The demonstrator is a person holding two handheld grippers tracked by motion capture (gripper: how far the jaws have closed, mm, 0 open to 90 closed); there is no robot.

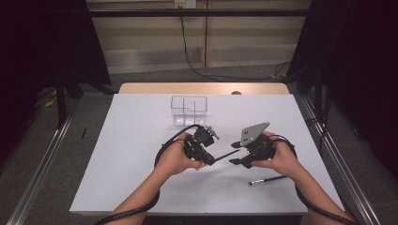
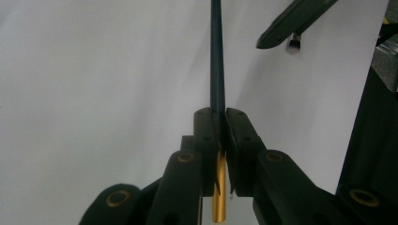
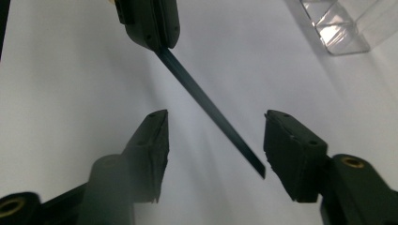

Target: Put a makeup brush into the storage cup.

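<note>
Two tools: left tool [image 2: 220, 136] clamps dark stick [image 2: 217, 61]; right tool [image 3: 213, 150] apart.

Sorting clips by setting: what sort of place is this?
Probably a lab recording booth: a white-topped table ringed by dark curtains, with cables trailing across the floor beyond it.

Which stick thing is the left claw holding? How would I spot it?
Find the white table, then the two hands in the middle. The left claw pinches a thin dark stick with a gold end, pointing at the right claw. The other stick lies loose on the table.
</note>
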